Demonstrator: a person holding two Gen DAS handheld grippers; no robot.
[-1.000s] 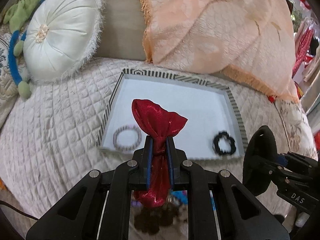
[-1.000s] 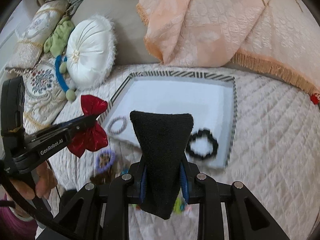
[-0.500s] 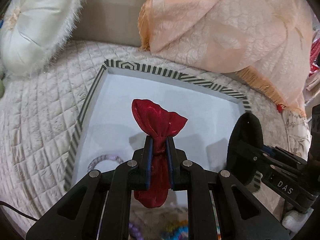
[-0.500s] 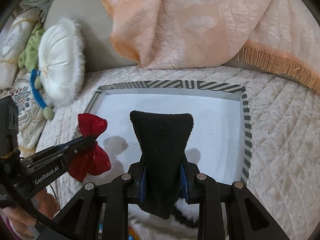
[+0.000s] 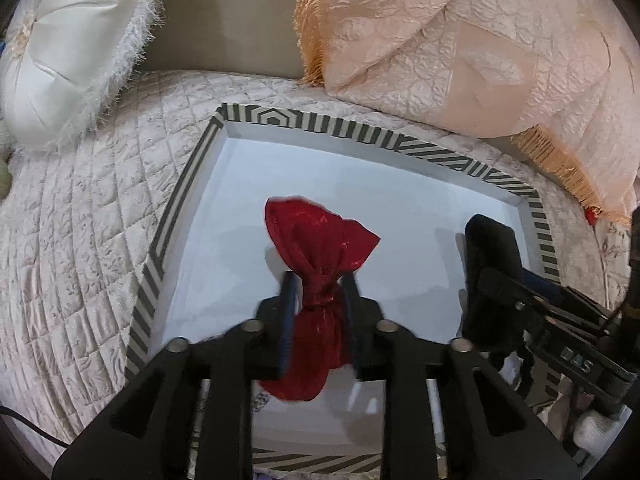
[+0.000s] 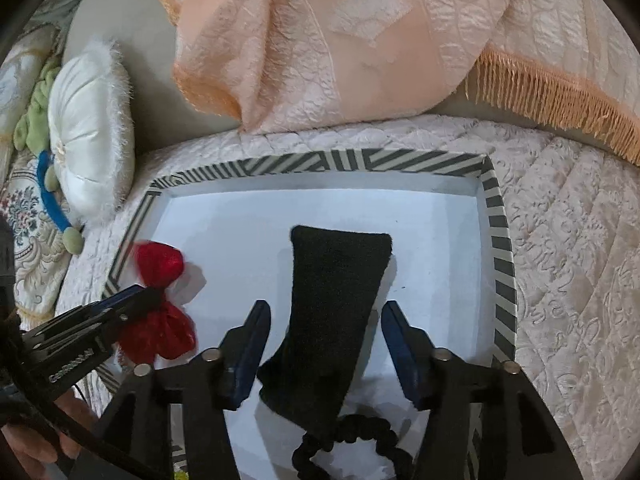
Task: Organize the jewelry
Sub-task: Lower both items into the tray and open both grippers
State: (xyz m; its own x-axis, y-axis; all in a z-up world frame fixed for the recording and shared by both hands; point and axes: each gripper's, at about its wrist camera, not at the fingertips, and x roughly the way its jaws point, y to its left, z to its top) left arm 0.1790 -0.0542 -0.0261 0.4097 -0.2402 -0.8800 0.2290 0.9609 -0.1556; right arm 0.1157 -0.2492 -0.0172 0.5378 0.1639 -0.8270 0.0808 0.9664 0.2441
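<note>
Your left gripper (image 5: 319, 284) is over the white tray (image 5: 224, 136), which lies on the quilted bed cover (image 5: 80, 240). Its jaws are opening: the red bow (image 5: 320, 272) sits between them at its knotted waist, and a thin gap shows on each side of the knot, so the pads no longer press it. The bow stands lengthwise along the fingers, one lobe fanned out ahead of the tips over the middle of the tray, the other hanging back toward the near rim.

Your right gripper (image 6: 326, 312) is also over the tray, nearer its right rim. Its jaws are opening as well, and they stand clearly wider than the black fabric piece (image 6: 336, 300) between them, with white tray floor visible on both sides. The black piece's broad end points toward the far rim. Its narrow end lies by a black beaded bracelet (image 6: 352, 440) at the tray's near edge.

A white round cushion (image 5: 60, 52) rests off the tray's far left corner, and a peach fringed throw (image 5: 460, 40) is draped beyond the far rim.
</note>
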